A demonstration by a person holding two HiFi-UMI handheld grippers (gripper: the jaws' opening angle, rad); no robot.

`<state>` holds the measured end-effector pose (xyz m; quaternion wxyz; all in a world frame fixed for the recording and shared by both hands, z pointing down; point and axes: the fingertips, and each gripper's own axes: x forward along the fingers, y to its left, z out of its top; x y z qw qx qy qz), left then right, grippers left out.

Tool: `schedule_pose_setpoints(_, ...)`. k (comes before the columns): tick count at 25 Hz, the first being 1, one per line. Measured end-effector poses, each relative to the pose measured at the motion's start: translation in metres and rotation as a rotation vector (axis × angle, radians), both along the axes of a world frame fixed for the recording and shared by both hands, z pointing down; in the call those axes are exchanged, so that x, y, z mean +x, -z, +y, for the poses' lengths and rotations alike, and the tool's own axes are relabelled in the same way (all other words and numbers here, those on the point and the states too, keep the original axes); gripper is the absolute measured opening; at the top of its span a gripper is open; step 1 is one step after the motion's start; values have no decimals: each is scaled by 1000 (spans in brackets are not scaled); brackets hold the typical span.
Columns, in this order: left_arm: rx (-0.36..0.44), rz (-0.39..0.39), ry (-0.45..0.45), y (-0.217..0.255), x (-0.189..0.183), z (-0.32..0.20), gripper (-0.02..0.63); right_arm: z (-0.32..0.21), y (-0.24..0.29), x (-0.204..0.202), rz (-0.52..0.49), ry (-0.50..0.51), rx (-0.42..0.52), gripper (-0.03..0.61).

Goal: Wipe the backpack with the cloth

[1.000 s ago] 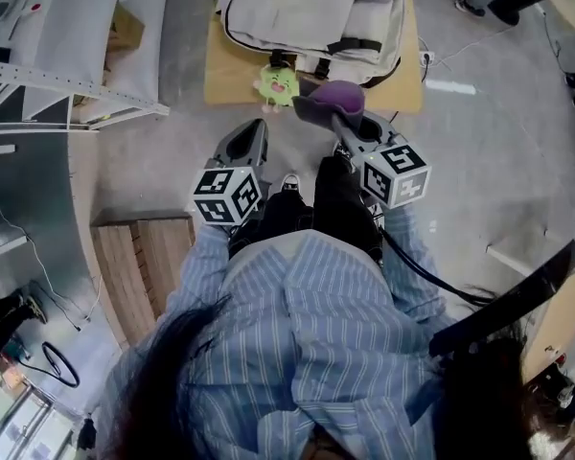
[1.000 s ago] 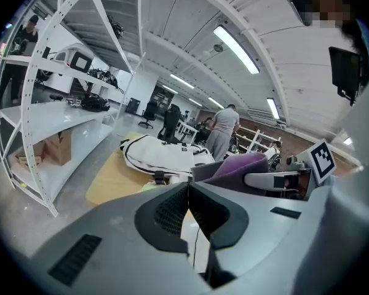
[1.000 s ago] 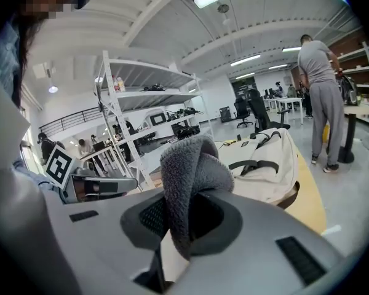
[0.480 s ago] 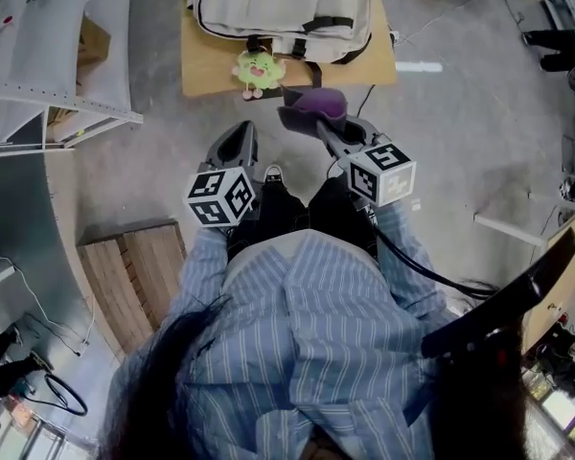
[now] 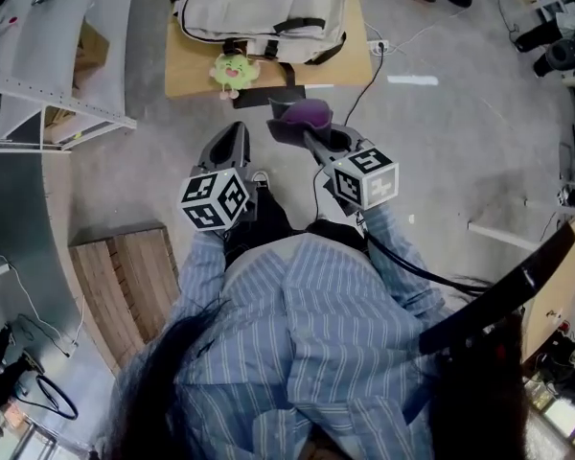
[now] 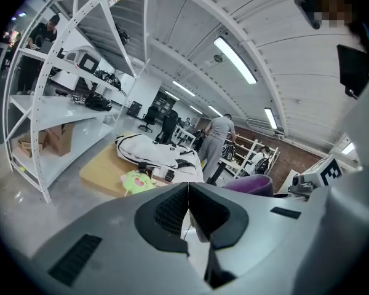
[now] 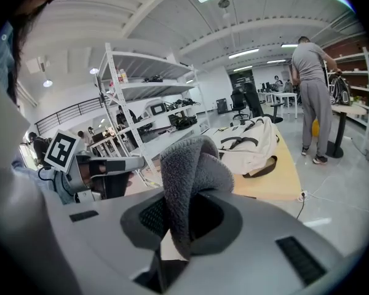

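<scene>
Cloth (image 7: pixel 194 171), purple-grey and folded over, stands pinched between the closed jaws of the right gripper (image 5: pixel 311 138). The left gripper (image 6: pixel 188 194) beside it has its jaws pressed together on nothing. The backpack (image 5: pixel 261 6) lies flat on a low wooden table (image 5: pixel 184 73), ahead of both claws and well apart from them. A green plush toy (image 5: pixel 232 68) lies at the table's near edge, straight ahead of the left claw.

The approach likely goes best if the loose fold beyond the jaw tips meets the fabric, not the hard jaws. Stroke along the plain panels and skirt the dark straps. A firm pinch matters, since drag may tug the cloth free.
</scene>
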<state>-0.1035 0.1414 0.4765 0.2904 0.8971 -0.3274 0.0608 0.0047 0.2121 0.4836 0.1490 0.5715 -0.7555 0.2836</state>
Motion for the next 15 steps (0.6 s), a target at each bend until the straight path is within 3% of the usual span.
schedule_pose_setpoints(10,-17,-29,-9,-10,52,122,5,113,-24,51,8,42,-37,41)
schedule_pose_setpoints(15,3,-44,-24,-9,70,159,5,148,-22,65,13,54,-24,41)
